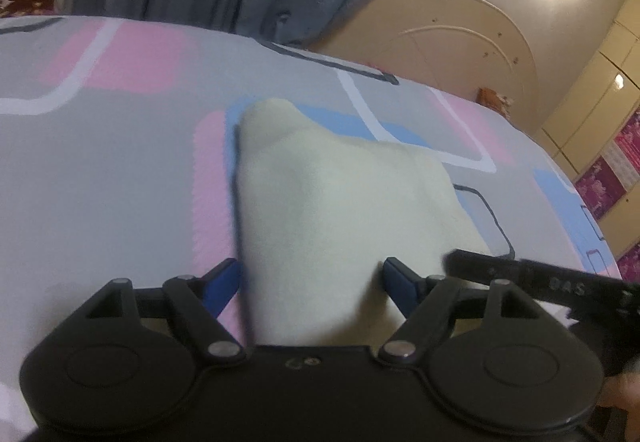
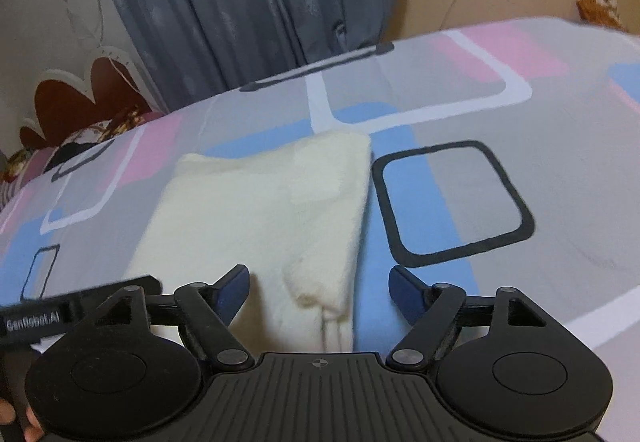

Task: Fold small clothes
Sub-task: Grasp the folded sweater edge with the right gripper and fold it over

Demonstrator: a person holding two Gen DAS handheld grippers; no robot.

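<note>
A small cream-white fleece garment [image 1: 332, 202] lies flat on the bed sheet, its near edge running under my left gripper [image 1: 312, 274], which is open with blue fingertips [image 1: 224, 280] on either side of the cloth. In the right wrist view the same garment [image 2: 272, 210] lies folded, with layered edges at its near right corner. My right gripper [image 2: 320, 282] is open over that corner, the cloth between its jaws. The right gripper's body shows in the left wrist view [image 1: 540, 278] at the right.
The bed is covered by a grey sheet [image 1: 100, 182] with pink, blue and white squares. A grey curtain [image 2: 248, 2] hangs behind the bed. A cream headboard [image 1: 460, 34] and wardrobe stand at the right. A pillow [image 2: 80, 138] lies at the far left.
</note>
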